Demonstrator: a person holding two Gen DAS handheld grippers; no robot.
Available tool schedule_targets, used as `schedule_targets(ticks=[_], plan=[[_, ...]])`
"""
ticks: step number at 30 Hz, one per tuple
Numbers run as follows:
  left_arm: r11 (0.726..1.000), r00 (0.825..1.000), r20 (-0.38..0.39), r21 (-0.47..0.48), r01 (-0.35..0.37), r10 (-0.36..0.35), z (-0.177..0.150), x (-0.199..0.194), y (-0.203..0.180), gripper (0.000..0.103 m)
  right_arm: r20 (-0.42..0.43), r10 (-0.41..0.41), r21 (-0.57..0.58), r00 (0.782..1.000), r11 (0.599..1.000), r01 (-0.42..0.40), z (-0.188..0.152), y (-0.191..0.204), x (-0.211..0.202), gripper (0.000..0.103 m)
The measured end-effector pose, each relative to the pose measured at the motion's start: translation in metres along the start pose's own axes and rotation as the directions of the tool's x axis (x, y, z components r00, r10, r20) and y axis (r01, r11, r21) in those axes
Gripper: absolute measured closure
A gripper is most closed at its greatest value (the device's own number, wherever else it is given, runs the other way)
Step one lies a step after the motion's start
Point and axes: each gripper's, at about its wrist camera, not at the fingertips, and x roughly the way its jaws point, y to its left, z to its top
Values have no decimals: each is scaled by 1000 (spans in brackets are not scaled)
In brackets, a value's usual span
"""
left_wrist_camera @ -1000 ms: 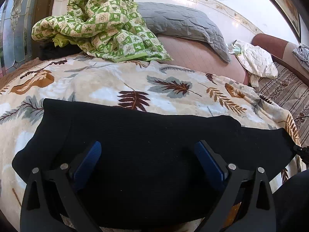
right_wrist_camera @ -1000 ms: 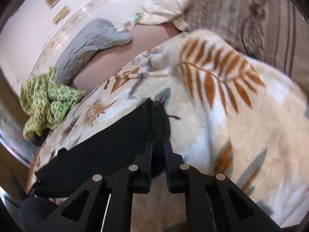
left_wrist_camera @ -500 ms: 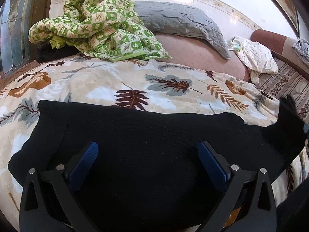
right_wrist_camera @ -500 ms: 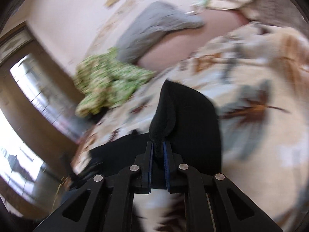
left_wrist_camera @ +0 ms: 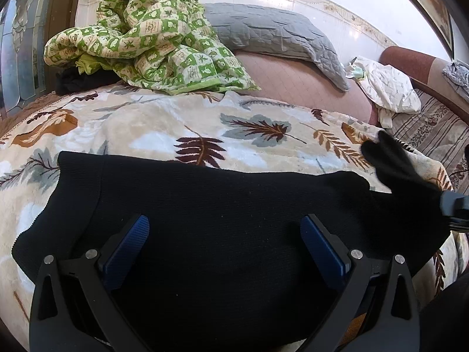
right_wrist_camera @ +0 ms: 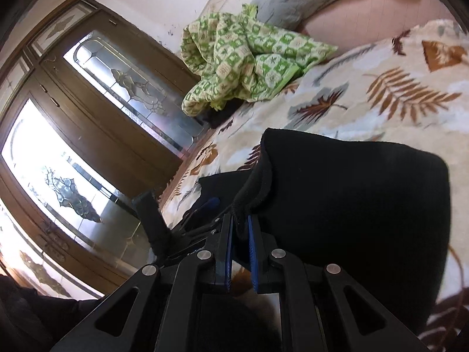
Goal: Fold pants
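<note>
Black knit pants (left_wrist_camera: 222,205) lie across the leaf-print blanket (left_wrist_camera: 164,129) on the bed. My left gripper (left_wrist_camera: 224,246) is open, its blue pads hovering over the middle of the pants. My right gripper (right_wrist_camera: 240,228) is shut on the leg end of the pants (right_wrist_camera: 346,199) and holds it lifted and curled over the rest. That lifted end shows at the right of the left wrist view (left_wrist_camera: 395,164), with the right gripper (left_wrist_camera: 454,208) at the frame edge. The left gripper also shows in the right wrist view (right_wrist_camera: 205,208).
A green checked quilt (left_wrist_camera: 152,41) and a grey pillow (left_wrist_camera: 272,32) lie at the back of the bed. A white cloth (left_wrist_camera: 387,88) rests on a striped sofa at the right. Wooden doors with leaded glass (right_wrist_camera: 88,135) stand beside the bed.
My right gripper has lifted the leg end off the blanket and swung it up and over toward the left gripper. The left gripper has stayed open over the pants.
</note>
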Motion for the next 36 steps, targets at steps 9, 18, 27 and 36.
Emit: schedule_targets(ticks=[9,18,27,36], plan=[[1000,999,-38,-13,19,-20,10,-7,-2,0,-107,33,60,994,998,-27,-10,-21,27,82],[849,876,-88,219,481,-474,81,-34,-98,0,92,-370,-95,925,921,378,-4,-23,-99,61],[788,793,-421,243,566,-439,40,57,-127,82,24,-485,-358,874,812,461,-18,-12,-57,77],[821,859,-336,299,487,-387,33,45,-120,88,-66,-494,-279,867,844,459,-17,-32,-39,77]])
